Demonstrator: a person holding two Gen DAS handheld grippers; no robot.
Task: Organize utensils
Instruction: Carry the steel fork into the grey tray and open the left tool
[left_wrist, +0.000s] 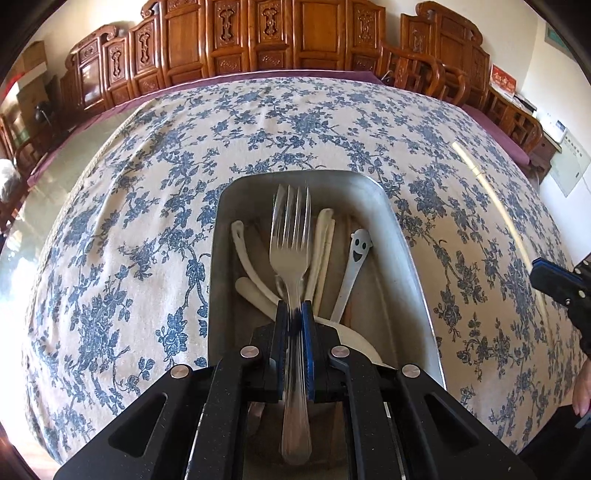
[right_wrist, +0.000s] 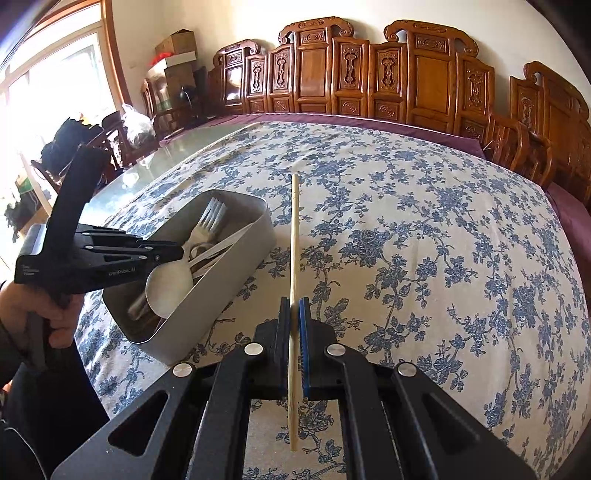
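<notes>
From my left wrist camera, the left gripper (left_wrist: 295, 314) is clamped on a clear plastic fork (left_wrist: 291, 240), pinching its neck so the tines point away from me and the handle runs back between the fingers. It hangs over the grey metal tray (left_wrist: 402, 236), which sits on the blue-flowered tablecloth (left_wrist: 129, 221) near me. Cream-coloured plastic utensils (left_wrist: 321, 251) already lie lengthwise in the tray, and a white spoon with a smiley face (left_wrist: 356, 258) lies to their right. The fork is blurred, so I cannot tell whether its tines touch anything below. At the far right edge I see part of the right gripper (left_wrist: 554, 280).

From my right wrist camera, the right gripper (right_wrist: 294, 314) is clamped on a single wooden chopstick (right_wrist: 294, 240), gripped nearer one end, with the long part reaching out over the cloth and pointing to the far side. It is just right of the tray (right_wrist: 236, 254), not over it. To the left, a hand (right_wrist: 40, 306) holds the left gripper (right_wrist: 162, 254) above the tray's near end, over a pale spoon bowl (right_wrist: 168, 288).

My worries from here: if I let the fork go while it is tilted, it may land across the pile and stick out over the rim. The chopstick is held off-centre, so it could swivel in the pads. Bringing it across could also knock the tray wall or collide with the left gripper.
</notes>
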